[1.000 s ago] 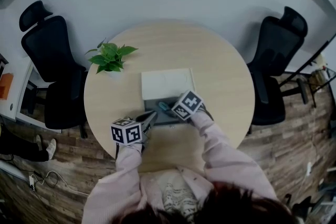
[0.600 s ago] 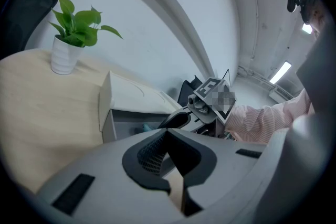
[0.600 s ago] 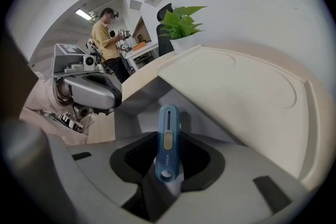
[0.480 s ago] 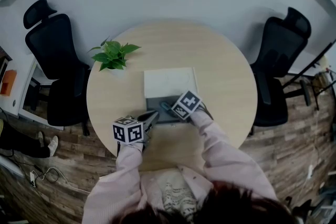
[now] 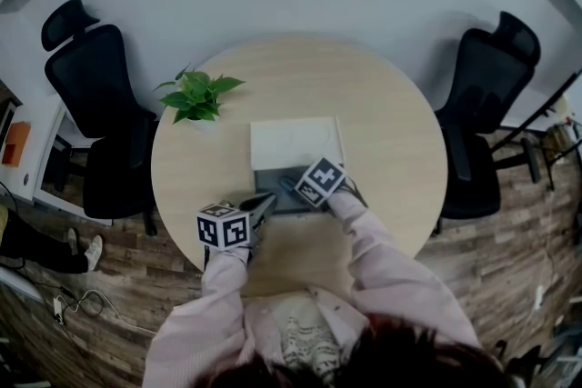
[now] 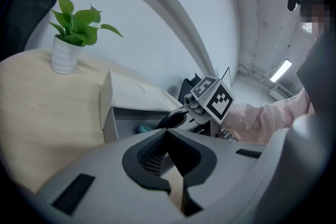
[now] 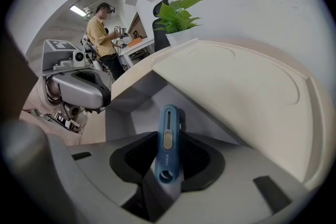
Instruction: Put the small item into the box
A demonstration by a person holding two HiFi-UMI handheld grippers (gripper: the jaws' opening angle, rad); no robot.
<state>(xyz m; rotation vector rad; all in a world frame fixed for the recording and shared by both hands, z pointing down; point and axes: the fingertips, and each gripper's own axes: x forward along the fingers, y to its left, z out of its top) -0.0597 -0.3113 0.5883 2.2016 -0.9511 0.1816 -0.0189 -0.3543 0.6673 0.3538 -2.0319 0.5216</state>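
From the head view, an open white box [image 5: 269, 195] sits near the middle of the round tabletop [image 5: 382, 123], its lid [image 5: 296, 144] laid back toward a potted plant [image 5: 198, 95], and both tongs reach to its near edge, though what they carry is too small to tell there. The right gripper view settles that: the right tongs [image 7: 168, 160] are clamped on a small blue item [image 7: 168, 131], a slim stick with a grey slider, held lengthwise over the box's grey inside, under the raised lid. The left gripper view shows the left tongs [image 6: 167, 134] closed together with nothing between them, just beside the box's front corner and above the tabletop. Only the right gripper view takes in a person [image 7: 102, 34] standing at a desk well behind the tabletop.
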